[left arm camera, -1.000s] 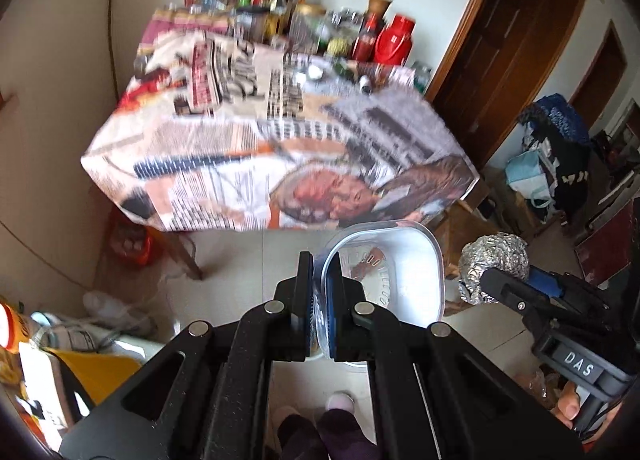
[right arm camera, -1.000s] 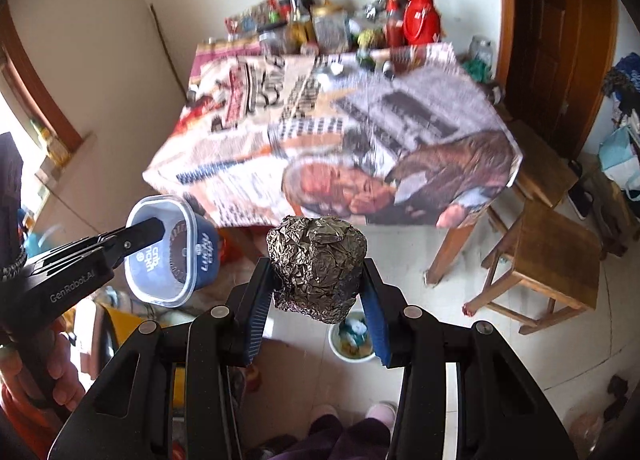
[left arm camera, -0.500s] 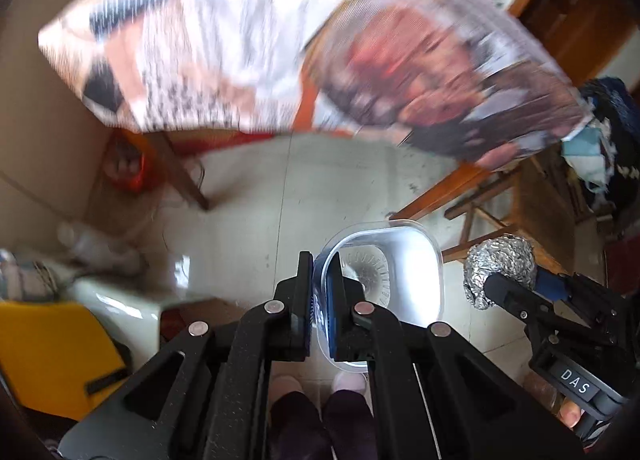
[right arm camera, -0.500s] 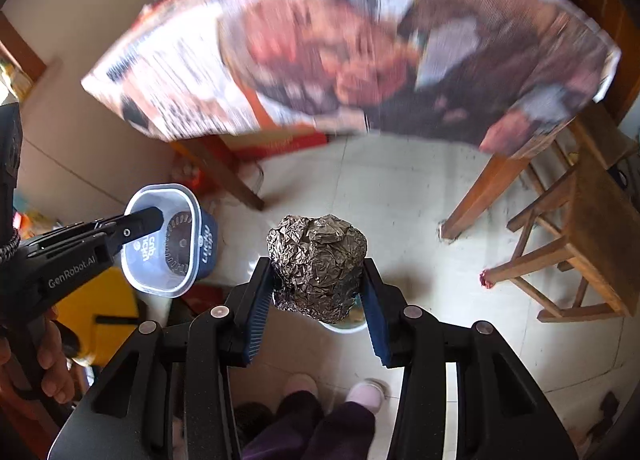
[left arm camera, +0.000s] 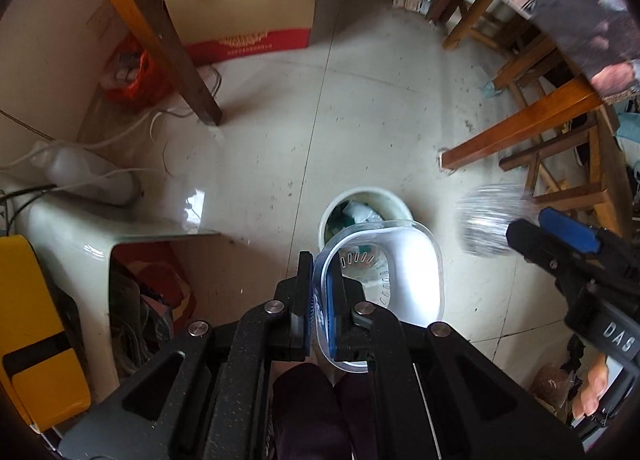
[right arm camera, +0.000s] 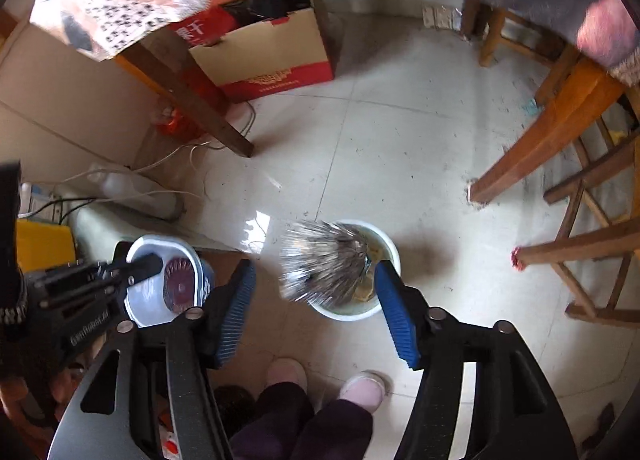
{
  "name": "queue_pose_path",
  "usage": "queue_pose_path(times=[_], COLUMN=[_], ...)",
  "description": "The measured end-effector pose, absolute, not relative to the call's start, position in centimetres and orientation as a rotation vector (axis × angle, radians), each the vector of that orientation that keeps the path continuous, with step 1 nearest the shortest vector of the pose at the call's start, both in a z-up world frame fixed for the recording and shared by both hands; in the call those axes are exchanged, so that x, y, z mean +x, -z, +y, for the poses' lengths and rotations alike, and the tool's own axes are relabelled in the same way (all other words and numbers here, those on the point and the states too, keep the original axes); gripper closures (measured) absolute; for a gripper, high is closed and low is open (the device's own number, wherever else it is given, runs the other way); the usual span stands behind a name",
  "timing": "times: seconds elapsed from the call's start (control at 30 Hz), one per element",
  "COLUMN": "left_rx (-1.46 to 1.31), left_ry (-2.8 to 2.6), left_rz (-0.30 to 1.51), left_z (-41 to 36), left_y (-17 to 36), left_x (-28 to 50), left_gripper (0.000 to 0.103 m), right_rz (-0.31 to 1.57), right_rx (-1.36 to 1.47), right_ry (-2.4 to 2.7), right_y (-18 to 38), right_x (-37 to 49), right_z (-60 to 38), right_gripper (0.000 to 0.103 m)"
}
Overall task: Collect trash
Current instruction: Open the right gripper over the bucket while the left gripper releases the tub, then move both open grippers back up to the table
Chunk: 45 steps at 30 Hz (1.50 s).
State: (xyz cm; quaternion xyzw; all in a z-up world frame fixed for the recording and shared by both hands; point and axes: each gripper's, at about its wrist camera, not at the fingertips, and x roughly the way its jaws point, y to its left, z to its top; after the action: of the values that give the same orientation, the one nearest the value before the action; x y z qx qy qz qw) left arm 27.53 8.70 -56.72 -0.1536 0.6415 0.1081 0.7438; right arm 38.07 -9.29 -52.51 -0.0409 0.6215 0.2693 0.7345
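Foil ball (right arm camera: 324,266) motion-blurred, apparently loose above bin (right arm camera: 390,248).

Pale tiled floor (right arm camera: 400,132) with white bin (right arm camera: 390,256), cardboard box (left arm camera: 244,16), wooden stools (right arm camera: 592,228).

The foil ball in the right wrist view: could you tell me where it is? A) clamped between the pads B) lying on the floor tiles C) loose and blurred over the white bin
C: the foil ball is motion-blurred, clear of both pads of the right gripper, above the white bin.
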Motion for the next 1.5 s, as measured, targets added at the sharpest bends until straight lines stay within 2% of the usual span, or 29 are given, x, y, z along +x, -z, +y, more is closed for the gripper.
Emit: queue_pose_path(times=[0.4, 0.43, 0.47, 0.5, 0.53, 0.7, 0.9, 1.1, 1.5], left_rx=[-0.339, -0.338, -0.341, -0.352, -0.371, -0.35, -0.293, -0.256, -0.198], left_ry=[-0.165, -0.162, -0.156, -0.151, -0.15, -0.139, -0.121, -0.121, -0.115], left_rz=[1.467, 1.476, 1.489, 1.51, 1.53, 1.515, 1.484, 1.425, 1.22], left_z=[5.4, 5.1, 5.0, 4.8, 4.7, 4.0, 3.9, 4.2, 5.4], left_y=[60.4, 60.7, 61.0, 61.3, 61.5, 59.9, 54.9, 47.0, 28.2], left_x=[30.5, 30.9, 31.0, 31.4, 31.6, 31.4, 30.5, 29.4, 26.6], left_gripper=[0.097, 0.094, 0.08, 0.06, 0.055, 0.053, 0.053, 0.053, 0.053], right_rz=[1.414, 1.41, 1.406, 1.401, 1.398, 1.388, 1.369, 1.311, 1.145], right_rx=[-0.075, -0.067, -0.058, -0.052, -0.048, -0.023, -0.018, -0.032, -0.009], right_ry=[-0.5, -0.494, -0.487, -0.482, -0.477, -0.464, -0.473, -0.486, -0.508], right_y=[52.2, 51.9, 51.7, 51.4, 51.2, 49.9, 46.3, 40.0, 24.4], right_x=[38.9, 38.9, 39.0, 39.0, 39.1, 38.9, 38.5, 37.8, 34.7], right_z=[-13.0, -13.3, -13.6, -13.8, -14.0, -14.5, -14.4, -14.0, -12.2], right_gripper=[0.045, 0.045, 0.045, 0.045, 0.045, 0.045, 0.045, 0.045, 0.045])
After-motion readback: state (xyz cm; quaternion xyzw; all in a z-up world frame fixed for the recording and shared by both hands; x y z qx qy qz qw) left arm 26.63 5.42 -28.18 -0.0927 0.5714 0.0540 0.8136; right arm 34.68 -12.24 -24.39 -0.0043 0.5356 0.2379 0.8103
